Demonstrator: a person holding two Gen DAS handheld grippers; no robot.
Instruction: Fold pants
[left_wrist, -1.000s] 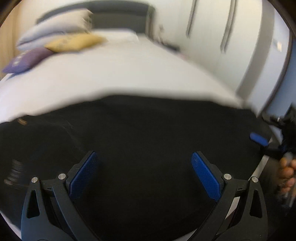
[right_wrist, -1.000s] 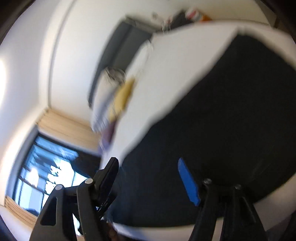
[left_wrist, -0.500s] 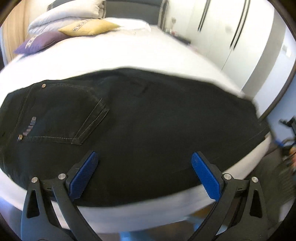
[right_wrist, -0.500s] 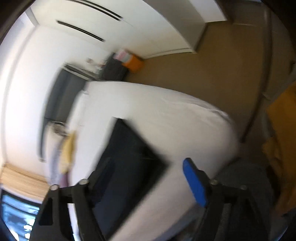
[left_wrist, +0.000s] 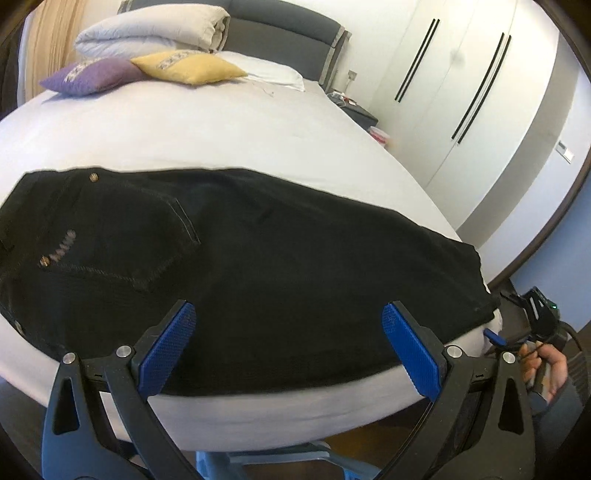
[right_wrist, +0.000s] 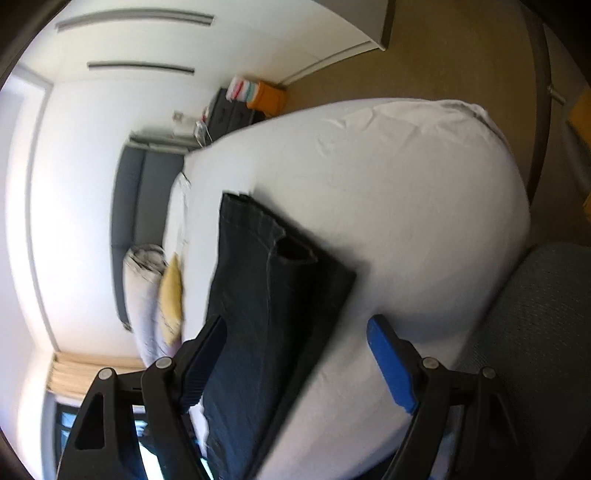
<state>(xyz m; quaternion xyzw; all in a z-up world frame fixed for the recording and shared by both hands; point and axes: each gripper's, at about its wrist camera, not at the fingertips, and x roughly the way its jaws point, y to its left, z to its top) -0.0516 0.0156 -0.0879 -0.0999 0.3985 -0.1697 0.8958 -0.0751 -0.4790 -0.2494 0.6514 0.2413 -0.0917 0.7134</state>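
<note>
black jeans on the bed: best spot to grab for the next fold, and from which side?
Judging from the pose, take the black jeans at the leg hems, approaching from the foot end. That free edge is stacked and slightly gaping, so one finger could slip under; carry it toward the waistband.

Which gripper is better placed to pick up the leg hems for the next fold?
Right. The right gripper, open, sits by the hem end of the pants; the left gripper faces their middle.
</note>
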